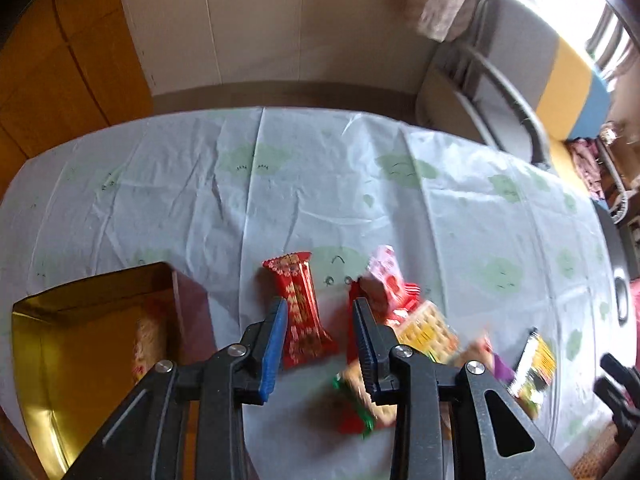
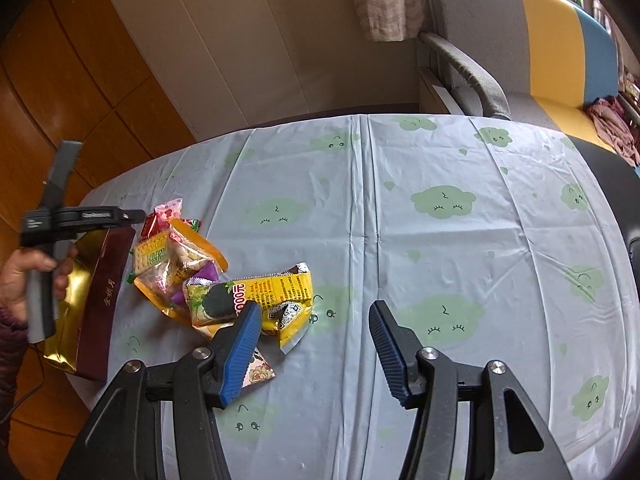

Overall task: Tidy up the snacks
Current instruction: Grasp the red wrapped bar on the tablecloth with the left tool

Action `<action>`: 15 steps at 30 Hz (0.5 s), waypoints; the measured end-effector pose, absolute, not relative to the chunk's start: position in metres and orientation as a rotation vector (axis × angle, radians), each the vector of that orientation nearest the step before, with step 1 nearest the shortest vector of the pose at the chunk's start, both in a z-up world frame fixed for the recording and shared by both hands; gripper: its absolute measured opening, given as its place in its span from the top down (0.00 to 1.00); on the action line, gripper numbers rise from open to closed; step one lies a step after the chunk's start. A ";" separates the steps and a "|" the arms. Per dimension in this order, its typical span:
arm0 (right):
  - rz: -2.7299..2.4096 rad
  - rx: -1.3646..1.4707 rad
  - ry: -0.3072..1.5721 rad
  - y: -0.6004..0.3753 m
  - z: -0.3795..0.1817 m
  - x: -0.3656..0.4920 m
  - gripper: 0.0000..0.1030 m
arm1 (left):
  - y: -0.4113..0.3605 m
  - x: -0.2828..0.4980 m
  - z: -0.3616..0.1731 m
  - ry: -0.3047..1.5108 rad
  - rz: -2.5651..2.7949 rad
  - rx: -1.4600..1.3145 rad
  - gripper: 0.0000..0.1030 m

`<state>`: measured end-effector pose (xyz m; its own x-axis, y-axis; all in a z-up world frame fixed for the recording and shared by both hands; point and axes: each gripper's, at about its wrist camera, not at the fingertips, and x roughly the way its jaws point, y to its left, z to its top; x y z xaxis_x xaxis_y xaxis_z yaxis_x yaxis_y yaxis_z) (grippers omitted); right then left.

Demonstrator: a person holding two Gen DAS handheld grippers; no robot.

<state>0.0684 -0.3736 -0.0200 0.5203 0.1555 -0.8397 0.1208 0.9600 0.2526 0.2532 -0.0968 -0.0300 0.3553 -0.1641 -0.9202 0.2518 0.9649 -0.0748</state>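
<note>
A pile of snack packets lies on the table. In the left wrist view my left gripper (image 1: 320, 304) is open and empty, its fingers on either side of a long red packet (image 1: 301, 312). A pink packet (image 1: 384, 276) and a yellow cracker packet (image 1: 428, 330) lie just right of it. A gold-lined box (image 1: 44, 344) stands to the left with one packet inside (image 1: 150, 340). In the right wrist view my right gripper (image 2: 312, 312) is open and empty, beside a yellow packet (image 2: 276, 292) at the pile's near edge. The box (image 2: 102, 296) and the left gripper (image 2: 84, 216) show at far left.
The table has a pale cloth with green cloud prints (image 2: 440, 200). A grey, yellow and blue sofa (image 2: 540, 40) stands beyond the far right corner. A wooden cabinet (image 2: 60, 80) and a wall are behind the table.
</note>
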 end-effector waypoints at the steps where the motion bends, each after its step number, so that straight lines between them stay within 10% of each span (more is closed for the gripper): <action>1: 0.021 0.304 1.025 -0.375 -0.019 0.068 0.44 | -0.098 0.259 -0.036 1.191 -0.256 0.088 0.67; 15: 0.015 0.340 1.019 -0.380 -0.018 0.071 0.43 | -0.111 0.279 -0.079 1.230 -0.193 0.152 0.67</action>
